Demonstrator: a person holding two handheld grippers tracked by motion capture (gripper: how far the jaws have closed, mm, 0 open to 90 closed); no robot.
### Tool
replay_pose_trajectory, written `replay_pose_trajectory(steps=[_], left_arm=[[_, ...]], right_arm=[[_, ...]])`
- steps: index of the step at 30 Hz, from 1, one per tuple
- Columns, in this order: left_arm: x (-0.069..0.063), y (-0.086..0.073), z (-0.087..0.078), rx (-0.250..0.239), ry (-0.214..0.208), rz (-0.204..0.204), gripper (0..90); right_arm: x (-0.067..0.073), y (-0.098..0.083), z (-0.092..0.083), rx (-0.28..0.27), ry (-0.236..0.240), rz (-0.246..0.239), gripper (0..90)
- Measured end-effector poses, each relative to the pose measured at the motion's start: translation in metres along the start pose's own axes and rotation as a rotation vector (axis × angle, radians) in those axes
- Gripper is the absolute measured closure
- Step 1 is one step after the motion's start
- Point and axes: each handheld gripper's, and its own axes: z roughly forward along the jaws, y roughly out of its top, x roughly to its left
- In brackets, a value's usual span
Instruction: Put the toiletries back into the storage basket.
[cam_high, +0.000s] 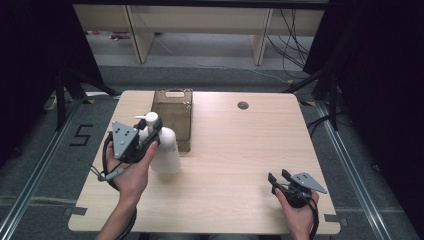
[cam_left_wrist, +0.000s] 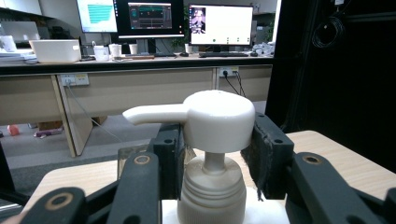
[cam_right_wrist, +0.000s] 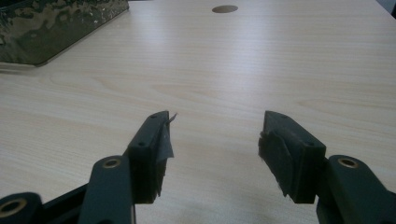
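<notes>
White pump bottle (cam_high: 165, 150) upright on table, beside brown translucent box (cam_high: 173, 119).

The pump bottle (cam_high: 165, 149) stands on the table's (cam_high: 235, 150) left half, just in front of the box (cam_high: 173, 117), perhaps touching it. The table's hole (cam_high: 243, 105) lies far back, right of the box.

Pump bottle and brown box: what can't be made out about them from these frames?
- Pump bottle: in the high view the left gripper and hand cover its neck; the left gripper view cuts off the body below the collar, so the contents and any label stay unknown.
- Whether the jaws actually press the neck: unclear in the left gripper view.
- Brown box: too dark in the high view to see inside; the right gripper view crops it at the top edge.
</notes>
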Motion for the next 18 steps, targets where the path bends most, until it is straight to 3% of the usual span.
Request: replay_pose_trajectory(steps=[12, 14, 18], left_arm=[[-0.001, 0.016, 0.003, -0.036, 0.003, 0.006, 59.5], [0.000, 0.018, 0.004, -0.040, 0.006, 0.001, 59.5], [0.002, 0.023, 0.006, -0.056, 0.019, -0.004, 59.4]], right_arm=[[-0.001, 0.000, 0.000, -0.002, -0.003, -0.008, 43.5], [0.002, 0.000, 0.000, -0.001, 0.010, 0.037, 43.5], [0.003, 0.000, -0.001, 0.012, 0.000, 0.037, 43.5]])
